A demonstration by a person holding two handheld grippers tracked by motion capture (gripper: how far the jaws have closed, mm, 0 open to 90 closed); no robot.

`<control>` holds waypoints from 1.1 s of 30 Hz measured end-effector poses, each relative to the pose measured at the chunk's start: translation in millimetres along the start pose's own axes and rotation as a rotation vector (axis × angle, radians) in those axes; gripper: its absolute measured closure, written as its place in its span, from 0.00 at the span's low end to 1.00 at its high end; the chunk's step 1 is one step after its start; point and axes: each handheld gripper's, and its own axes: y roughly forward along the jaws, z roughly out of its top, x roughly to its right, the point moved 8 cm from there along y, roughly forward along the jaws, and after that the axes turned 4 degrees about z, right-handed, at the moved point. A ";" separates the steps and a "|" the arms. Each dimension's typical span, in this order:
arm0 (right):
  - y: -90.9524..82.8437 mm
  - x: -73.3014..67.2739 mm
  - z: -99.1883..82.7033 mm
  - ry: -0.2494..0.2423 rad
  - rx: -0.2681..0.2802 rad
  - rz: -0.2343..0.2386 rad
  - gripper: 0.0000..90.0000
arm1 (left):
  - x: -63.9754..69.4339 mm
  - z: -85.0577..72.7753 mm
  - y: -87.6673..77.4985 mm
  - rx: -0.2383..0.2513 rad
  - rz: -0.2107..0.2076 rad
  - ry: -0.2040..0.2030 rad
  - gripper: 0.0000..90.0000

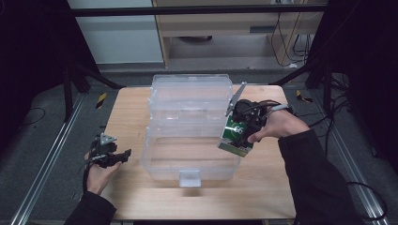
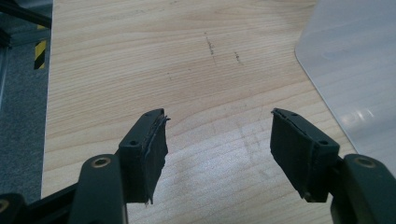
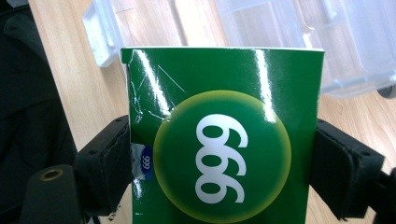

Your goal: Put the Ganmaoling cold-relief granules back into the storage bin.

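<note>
Green box, glossy, white "999" roundel

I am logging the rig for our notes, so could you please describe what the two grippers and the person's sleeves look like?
Both grippers are black. The left gripper has two blocky black jaws with worn, frayed pads and brass-coloured pivot screws; a grey three-cornered plate sits on top. The right gripper has matching padded jaws, a grey plate and black cables. Both sleeves are dark.
</note>
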 end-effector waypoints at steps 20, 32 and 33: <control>19.0 -12.6 28.5 -0.191 -0.034 0.046 0.19 | -0.5 -0.7 0.7 -0.002 -0.003 -0.003 0.39; 33.8 -17.3 28.0 -0.249 -0.070 0.067 0.19 | -0.4 -0.7 0.7 -0.002 -0.003 -0.002 0.39; 34.9 -17.5 27.7 -0.255 -0.072 0.069 0.19 | -0.5 -0.6 0.6 -0.001 -0.003 -0.002 0.39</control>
